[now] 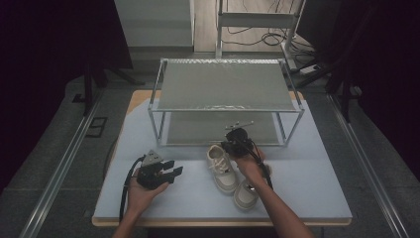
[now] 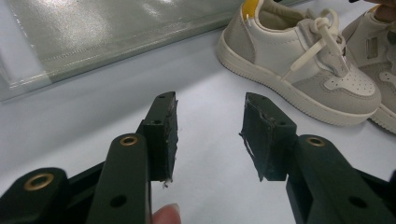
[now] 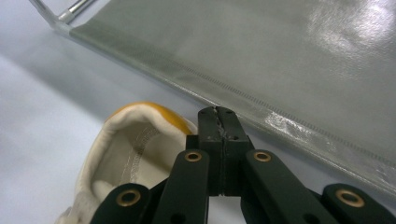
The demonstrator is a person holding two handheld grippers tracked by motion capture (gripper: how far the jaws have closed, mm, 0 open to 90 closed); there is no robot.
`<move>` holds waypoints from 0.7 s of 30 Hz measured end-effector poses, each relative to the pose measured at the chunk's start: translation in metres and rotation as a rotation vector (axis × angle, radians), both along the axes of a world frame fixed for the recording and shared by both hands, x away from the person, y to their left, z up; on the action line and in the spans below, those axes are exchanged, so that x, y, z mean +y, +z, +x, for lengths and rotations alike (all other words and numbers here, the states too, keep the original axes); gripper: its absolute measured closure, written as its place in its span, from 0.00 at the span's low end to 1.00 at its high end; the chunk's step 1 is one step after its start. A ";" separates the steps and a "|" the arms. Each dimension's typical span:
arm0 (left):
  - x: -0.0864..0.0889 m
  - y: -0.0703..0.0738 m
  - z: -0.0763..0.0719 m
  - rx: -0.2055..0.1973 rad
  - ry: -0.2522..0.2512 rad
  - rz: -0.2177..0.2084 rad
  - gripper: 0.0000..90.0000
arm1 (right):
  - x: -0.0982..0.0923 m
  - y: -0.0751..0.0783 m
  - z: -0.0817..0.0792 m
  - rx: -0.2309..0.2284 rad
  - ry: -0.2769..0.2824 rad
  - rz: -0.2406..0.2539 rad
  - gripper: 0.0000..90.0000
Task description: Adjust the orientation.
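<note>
**Two tongs, two shoes, one two-tier rack**

Nearest, at the bottom of the high view, two forearms enter the frame. The left tongs (image 1: 174, 173) sit at lower left of centre, held in the left hand (image 1: 143, 191) just above the pale blue tabletop (image 1: 307, 188). In the left gripper view these tongs (image 2: 209, 135) stand released, jaws well apart with bare tabletop between them.

Right of centre lie two cream-and-grey shoes. One shoe (image 1: 246, 194) lies near the bottom, partly under the right forearm; the second shoe (image 1: 221, 166) lies just beside it, up and to the left, its laces tied and its heel toward the rack.

The right tongs (image 1: 234, 144) hover at the second shoe's heel. In the right gripper view these tongs (image 3: 218, 140) are clenched, jaws pressed together with nothing visible between them, just beside the shoe's yellow-lined heel collar (image 3: 149, 114).

Farthest, across the upper centre, stands one metal-framed rack (image 1: 225, 84) with two grey shelves, both bare.
</note>
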State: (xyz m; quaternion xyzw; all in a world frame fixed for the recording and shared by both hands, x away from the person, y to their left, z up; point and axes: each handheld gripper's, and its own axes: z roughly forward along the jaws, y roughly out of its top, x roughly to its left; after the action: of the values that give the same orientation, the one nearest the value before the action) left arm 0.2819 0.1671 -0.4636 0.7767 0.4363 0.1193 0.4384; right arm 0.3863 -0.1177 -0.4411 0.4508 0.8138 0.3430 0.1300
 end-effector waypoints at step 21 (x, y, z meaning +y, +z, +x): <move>0.020 0.005 -0.001 -0.006 0.041 -0.030 0.62 | 0.047 0.003 0.005 0.013 0.133 -0.050 0.99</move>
State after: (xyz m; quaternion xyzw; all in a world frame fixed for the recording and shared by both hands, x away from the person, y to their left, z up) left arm 0.2804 0.1870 -0.4589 0.7605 0.4526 0.1239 0.4488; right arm 0.3914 -0.0707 -0.4379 0.3945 0.8510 0.3277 0.1128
